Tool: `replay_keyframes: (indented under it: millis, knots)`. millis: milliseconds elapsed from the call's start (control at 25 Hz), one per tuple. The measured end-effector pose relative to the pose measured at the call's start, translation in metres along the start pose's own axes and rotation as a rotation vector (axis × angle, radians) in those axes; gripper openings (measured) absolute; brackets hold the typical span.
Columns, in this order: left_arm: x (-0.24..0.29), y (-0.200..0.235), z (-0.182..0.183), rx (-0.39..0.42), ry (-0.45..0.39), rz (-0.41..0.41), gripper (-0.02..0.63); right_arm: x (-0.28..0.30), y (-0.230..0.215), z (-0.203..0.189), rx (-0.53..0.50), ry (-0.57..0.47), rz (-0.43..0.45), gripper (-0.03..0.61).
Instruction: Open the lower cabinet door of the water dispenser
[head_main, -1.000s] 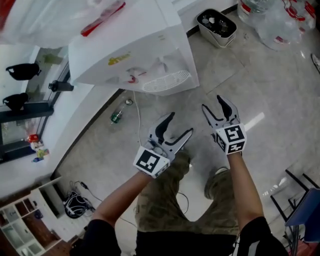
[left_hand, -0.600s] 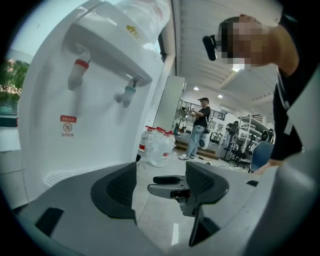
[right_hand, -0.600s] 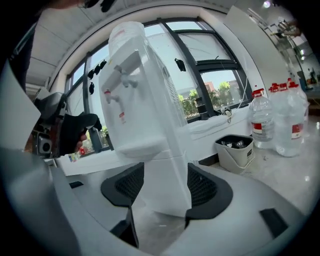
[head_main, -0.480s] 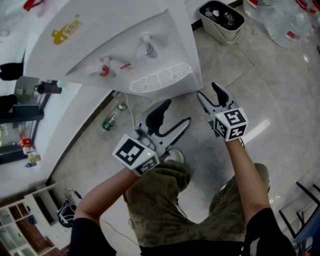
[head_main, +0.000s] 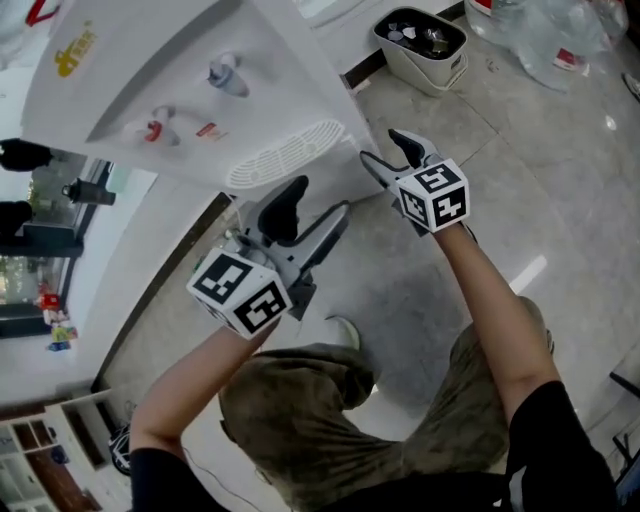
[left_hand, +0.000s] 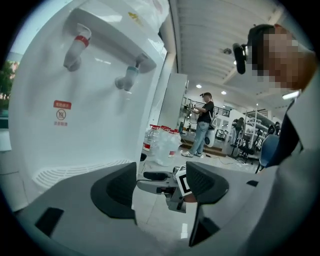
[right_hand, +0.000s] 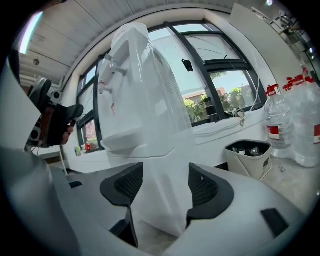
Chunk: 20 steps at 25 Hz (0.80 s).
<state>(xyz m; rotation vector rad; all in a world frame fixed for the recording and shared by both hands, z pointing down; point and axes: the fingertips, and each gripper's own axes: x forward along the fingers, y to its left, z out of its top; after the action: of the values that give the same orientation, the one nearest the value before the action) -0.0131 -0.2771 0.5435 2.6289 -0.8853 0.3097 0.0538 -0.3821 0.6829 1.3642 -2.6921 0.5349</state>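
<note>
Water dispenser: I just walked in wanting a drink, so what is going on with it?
A person stands over the white water dispenser with a pair of tongs in each hand. Both the left tongs and the right tongs are open and hold nothing. The right tongs point at the lower cabinet, below the drip grille, and the left tongs hang beside them. The cabinet door looks shut and has not yet been gripped.

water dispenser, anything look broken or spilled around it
Nothing stands out. The water dispenser looks intact, red tap and blue tap in place, and the floor beside it shows no spill.
</note>
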Motion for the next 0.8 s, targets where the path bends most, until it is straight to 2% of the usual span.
replay_keyframes:
  millis: [120,240,360,520,640,800]
  knots:
    - [0.006,0.005,-0.005,0.034,-0.001,0.037,0.288,0.007,0.005,0.009,-0.025,-0.012,0.072,0.252]
    - [0.008,0.012,-0.014,-0.011,-0.025,0.082,0.288,0.01,0.009,0.013,-0.067,-0.018,0.103,0.252]
    - [0.01,0.01,-0.02,-0.043,-0.057,0.112,0.288,0.016,0.012,0.01,-0.065,0.0,0.129,0.252]
    - [0.005,-0.006,-0.016,0.028,-0.102,0.104,0.288,0.024,0.011,0.008,-0.084,0.014,0.149,0.252]
    - [-0.006,-0.005,-0.011,0.069,-0.15,0.138,0.288,0.03,0.014,0.002,-0.137,0.044,0.169,0.252]
    - [-0.007,-0.002,-0.02,0.073,-0.121,0.146,0.287,0.039,0.01,-0.003,-0.22,0.071,0.164,0.253]
